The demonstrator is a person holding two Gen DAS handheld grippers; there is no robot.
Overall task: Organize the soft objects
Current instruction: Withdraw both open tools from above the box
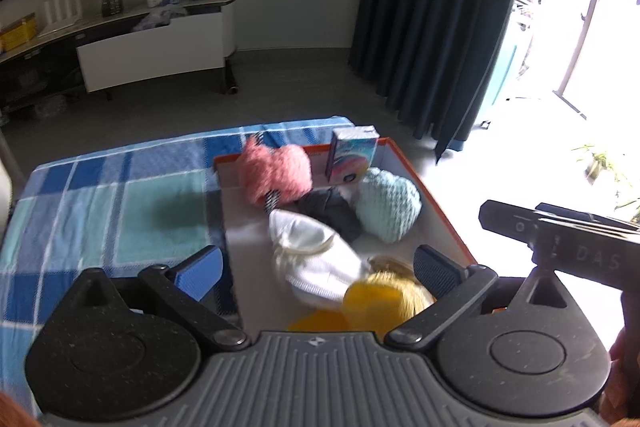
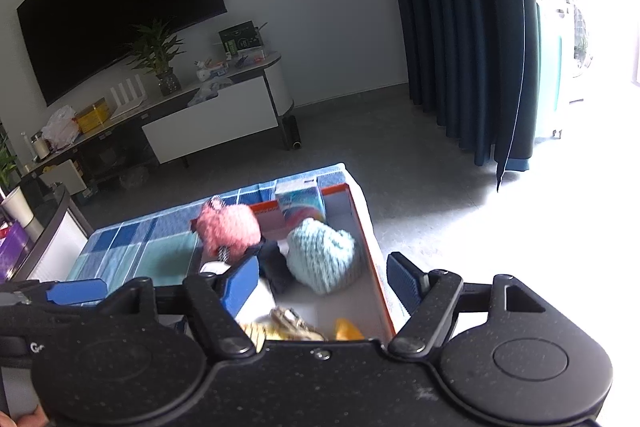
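Observation:
An orange-rimmed cardboard box (image 1: 448, 211) stands on a blue checked cloth (image 1: 100, 195). In it lie a pink fuzzy toy (image 1: 274, 173), a light blue knitted ball (image 1: 386, 205), a dark grey cloth (image 1: 334, 213), a white knitted hat (image 1: 316, 259), a yellow soft object (image 1: 380, 301) and a small colourful carton (image 1: 350, 155). My left gripper (image 1: 318, 267) is open and empty above the box's near end, over the white hat. My right gripper (image 2: 324, 279) is open and empty above the box (image 2: 376, 267). The pink toy (image 2: 232, 227) and blue ball (image 2: 324, 255) show there too.
The right gripper's body (image 1: 560, 239) shows at the right of the left wrist view. Beyond the table are grey floor, a TV stand (image 2: 208, 115) with a plant, a dark curtain (image 2: 460, 27) and a bright window at the right.

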